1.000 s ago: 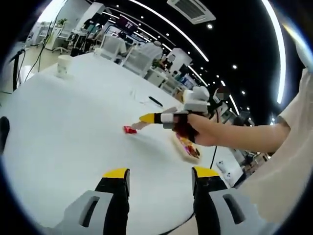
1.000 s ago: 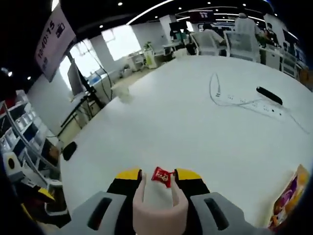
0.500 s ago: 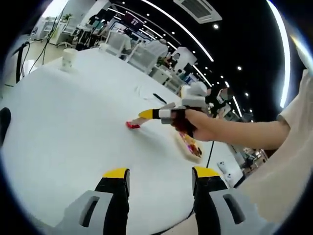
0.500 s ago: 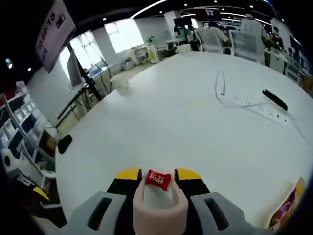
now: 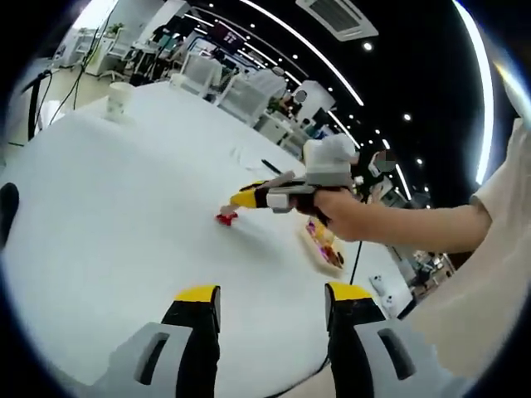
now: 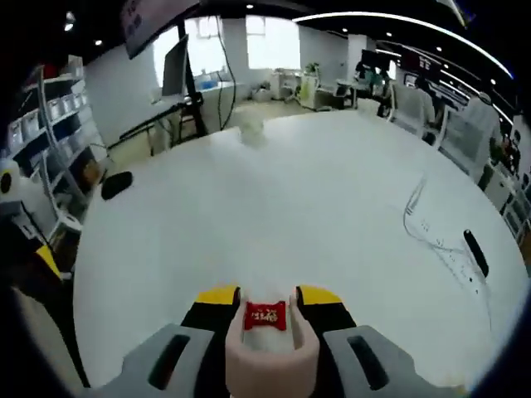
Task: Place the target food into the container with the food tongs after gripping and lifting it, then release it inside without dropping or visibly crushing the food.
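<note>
The left tool (image 5: 264, 298) hangs released and idle over the smooth white bench (image 5: 108, 215), probably kept back so the other hand can work. The right tool (image 6: 264, 300) squeezes soft pinkish food tongs (image 6: 265, 352), whose tips pinch the small red wrapped candy (image 6: 265, 315) at the bench surface, lightly enough to avoid crushing; the shallow container (image 5: 325, 249) lies just beyond

Red wrapper with white lettering on the candy (image 6: 265, 315), pinched in pale pink tongs (image 6: 267, 352). Yellow tips over black and grey on the right gripper (image 6: 266, 297) (same colours on the left gripper (image 5: 269, 292)). White table (image 6: 315, 215); black marker (image 6: 474, 252) on it.
</note>
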A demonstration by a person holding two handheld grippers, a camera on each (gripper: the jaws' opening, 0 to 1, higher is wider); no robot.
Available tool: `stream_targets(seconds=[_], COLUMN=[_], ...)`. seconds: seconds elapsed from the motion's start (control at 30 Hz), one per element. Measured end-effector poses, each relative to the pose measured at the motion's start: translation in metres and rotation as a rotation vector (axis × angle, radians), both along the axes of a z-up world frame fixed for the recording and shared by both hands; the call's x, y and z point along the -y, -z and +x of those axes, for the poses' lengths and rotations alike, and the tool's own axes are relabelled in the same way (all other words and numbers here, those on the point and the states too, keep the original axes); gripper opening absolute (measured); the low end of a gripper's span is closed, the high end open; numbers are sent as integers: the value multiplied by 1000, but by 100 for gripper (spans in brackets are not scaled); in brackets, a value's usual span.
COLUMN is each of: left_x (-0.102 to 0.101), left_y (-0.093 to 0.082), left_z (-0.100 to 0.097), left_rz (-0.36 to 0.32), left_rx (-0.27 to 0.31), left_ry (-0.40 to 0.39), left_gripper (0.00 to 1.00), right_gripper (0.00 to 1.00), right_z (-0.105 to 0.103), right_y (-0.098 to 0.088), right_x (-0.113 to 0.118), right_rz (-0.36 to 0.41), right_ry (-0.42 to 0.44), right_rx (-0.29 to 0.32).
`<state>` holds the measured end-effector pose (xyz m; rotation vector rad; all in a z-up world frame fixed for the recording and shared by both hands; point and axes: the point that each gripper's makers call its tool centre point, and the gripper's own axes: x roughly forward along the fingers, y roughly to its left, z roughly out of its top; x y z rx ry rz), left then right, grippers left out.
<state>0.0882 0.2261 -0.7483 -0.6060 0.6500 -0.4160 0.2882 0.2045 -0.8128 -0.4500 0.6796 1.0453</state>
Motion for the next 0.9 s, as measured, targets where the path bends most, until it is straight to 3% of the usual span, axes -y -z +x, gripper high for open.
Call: stream_targets(seconds=[0.13, 0.67, 0.8, 0.83, 0.9], left_x=[1, -4, -6, -6, -5], left_y=[2, 4, 5, 6, 7], left_z=[0, -1, -3, -3, -2], left_rz=[-7, -14, -15, -17, -18], left_rx=[-2, -7, -10, -13, -12], left_ry=[2, -14, -23, -24, -21], left_gripper=[50, 49, 49, 48, 49], right_gripper=[26, 25, 25, 25, 25], right_z=[-2, 1, -4, -3, -6], right_y=[2, 18, 7, 3, 4], right_x=[-3, 10, 8, 8, 8], right_rz=[-18, -64, -60, -65, -67], right_ry=[-33, 4, -7, -24, -30], right_rx=[8, -2, 42, 79, 73])
